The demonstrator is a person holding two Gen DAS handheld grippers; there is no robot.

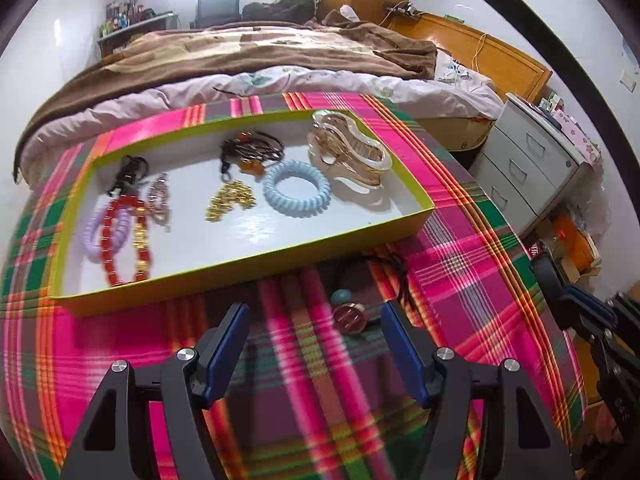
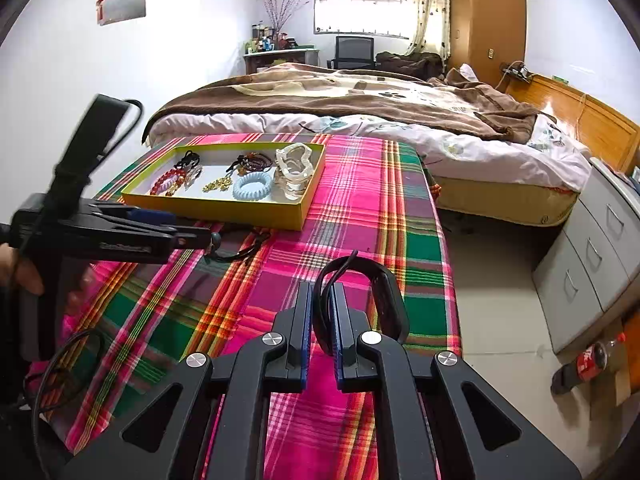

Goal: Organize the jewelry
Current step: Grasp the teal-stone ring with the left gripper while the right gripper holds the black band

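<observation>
Jaws on my right gripper [image 2: 320,304] are pinched on a black hair band [image 2: 384,300], lower centre of the right wrist view, above the plaid cloth [image 2: 360,208]. My left gripper [image 1: 316,332] stands spread over the cloth, with a round rose-gold piece [image 1: 349,318] lying between its fingers, untouched. I note the yellow-rimmed tray [image 1: 240,264], mid-frame, holding a blue coil hair tie [image 1: 297,186], a clear claw clip [image 1: 348,152] and a red bead bracelet [image 1: 120,240].

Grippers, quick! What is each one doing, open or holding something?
Left gripper: open, holding nothing.
Right gripper: shut on a black band.
</observation>
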